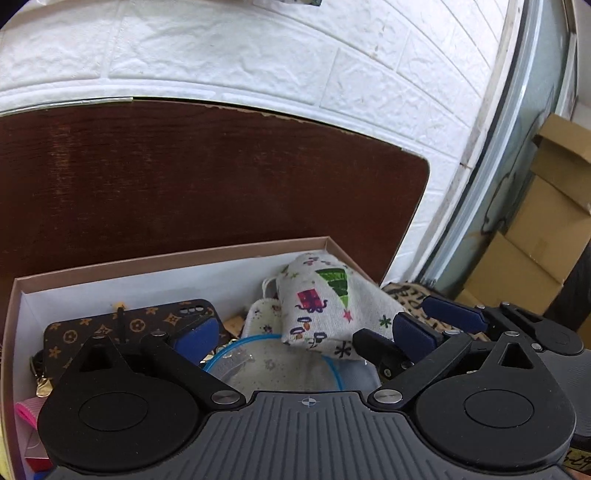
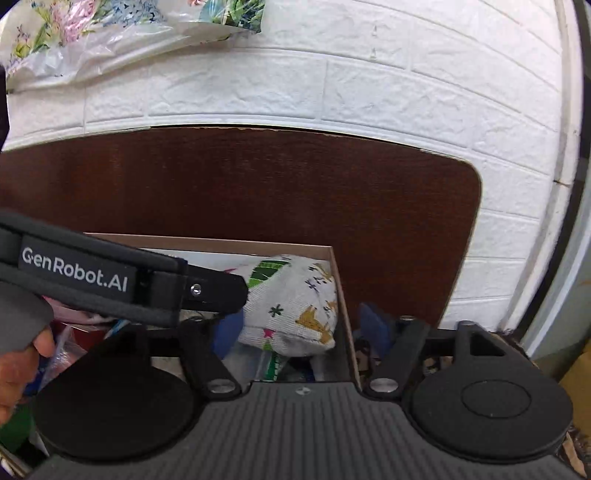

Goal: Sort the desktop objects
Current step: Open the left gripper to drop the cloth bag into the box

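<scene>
An open cardboard box (image 1: 173, 258) sits on the dark wooden table. It holds a printed cloth pouch (image 1: 332, 306), a brown monogram phone case (image 1: 122, 325), a blue-rimmed clear lid (image 1: 273, 365) and small items. My left gripper (image 1: 303, 332) is open over the box, its blue pads either side of the pouch without clamping it. In the right wrist view the pouch (image 2: 295, 299) lies in the box's right corner (image 2: 341, 291). My right gripper (image 2: 301, 328) is open, straddling the box's right wall. Its left pad (image 2: 227, 332) sits beside the pouch.
The brown table (image 1: 221, 177) runs back to a white brick wall (image 1: 258, 55). Cardboard cartons (image 1: 546, 229) stand to the right past a glass door frame. A leopard-print cloth (image 1: 410, 295) lies right of the box. A floral plastic sheet (image 2: 110, 26) hangs on the wall.
</scene>
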Demonstrator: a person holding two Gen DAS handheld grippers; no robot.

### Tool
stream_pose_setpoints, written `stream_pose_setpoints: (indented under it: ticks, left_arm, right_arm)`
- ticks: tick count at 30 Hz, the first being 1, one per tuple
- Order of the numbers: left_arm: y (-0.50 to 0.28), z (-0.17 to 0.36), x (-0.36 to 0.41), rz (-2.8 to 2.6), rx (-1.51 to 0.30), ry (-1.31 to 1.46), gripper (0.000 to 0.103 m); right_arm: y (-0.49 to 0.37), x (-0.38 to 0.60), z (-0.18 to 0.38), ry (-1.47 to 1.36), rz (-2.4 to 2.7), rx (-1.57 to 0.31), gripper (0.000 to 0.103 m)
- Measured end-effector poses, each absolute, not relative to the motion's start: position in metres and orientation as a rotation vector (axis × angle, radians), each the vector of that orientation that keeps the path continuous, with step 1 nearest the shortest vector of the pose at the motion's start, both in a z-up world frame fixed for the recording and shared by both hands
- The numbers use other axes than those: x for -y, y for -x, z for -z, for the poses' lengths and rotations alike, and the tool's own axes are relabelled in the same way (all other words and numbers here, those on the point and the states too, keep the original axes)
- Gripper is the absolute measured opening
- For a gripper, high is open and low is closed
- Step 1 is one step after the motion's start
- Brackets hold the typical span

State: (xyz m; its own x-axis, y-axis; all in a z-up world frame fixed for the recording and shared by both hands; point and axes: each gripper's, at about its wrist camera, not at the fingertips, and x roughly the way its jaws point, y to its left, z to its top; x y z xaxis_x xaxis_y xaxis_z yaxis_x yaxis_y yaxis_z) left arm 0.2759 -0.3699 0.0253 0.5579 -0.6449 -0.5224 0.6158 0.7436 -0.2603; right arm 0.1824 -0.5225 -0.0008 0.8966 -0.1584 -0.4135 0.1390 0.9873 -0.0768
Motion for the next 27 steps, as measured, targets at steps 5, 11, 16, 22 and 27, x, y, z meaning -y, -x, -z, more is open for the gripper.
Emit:
stream_pose_setpoints:
  ticks: [5,11,16,22,27]
  left_arm:
    - [-0.266,-0.029,0.376,0.747,-0.604,-0.006,0.103]
    - [-0.249,-0.038,0.367,0.756,-0.591,-0.016,0.103]
    - [-0.236,-0.044,0.353,0.746,-0.602,0.02,0.103]
    - [-0.212,-0.054,0.339,0.722,-0.594,0.018,0.103]
    - [-0.181,-0.068,0.323,0.683,-0.542,-0.013,0.103]
  right_arm:
    - [-0.177,0.515,-0.002,0.043,0.151,-0.434,0.087]
    - [-0.165,0.502,-0.011,0.051,0.143,-0.415,0.098]
    - [-0.15,0.493,-0.019,0.046,0.142,-0.393,0.101]
    - [-0.129,0.477,-0.029,0.062,0.147,-0.39,0.102]
    - [-0.108,0.462,-0.04,0.062,0.135,-0.376,0.102]
